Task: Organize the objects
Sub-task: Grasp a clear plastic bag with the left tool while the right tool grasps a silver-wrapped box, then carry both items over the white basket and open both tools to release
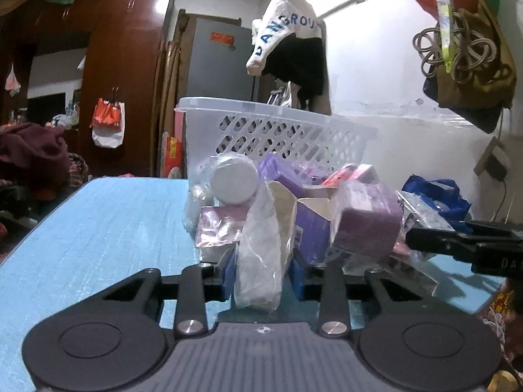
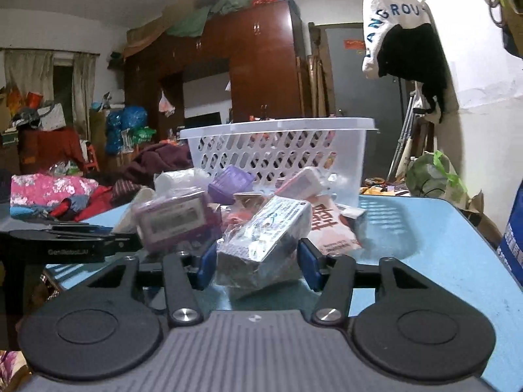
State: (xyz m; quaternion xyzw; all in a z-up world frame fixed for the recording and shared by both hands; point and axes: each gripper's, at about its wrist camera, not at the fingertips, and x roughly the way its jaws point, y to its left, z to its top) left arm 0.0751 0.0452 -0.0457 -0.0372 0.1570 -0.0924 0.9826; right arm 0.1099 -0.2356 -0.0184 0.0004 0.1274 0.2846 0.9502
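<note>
Packets piled by basket [image 1: 278, 124] — left tool [image 1: 263, 277] grips white pouch [image 1: 260, 248], right tool [image 2: 258, 261] wrapped box [image 2: 261, 245].

The left wrist camera is sitting low over the blue counter [image 1: 98, 228], looking nearly level along its hand-held gripper [image 1: 263, 276], very near the pile of packets [image 1: 294, 209] at twelve o'clock. The right wrist camera is looking likewise from the opposite side of the pile. Both are sharing the white basket [image 2: 278, 150] behind it and the hanging cap [image 1: 287, 29].
</note>
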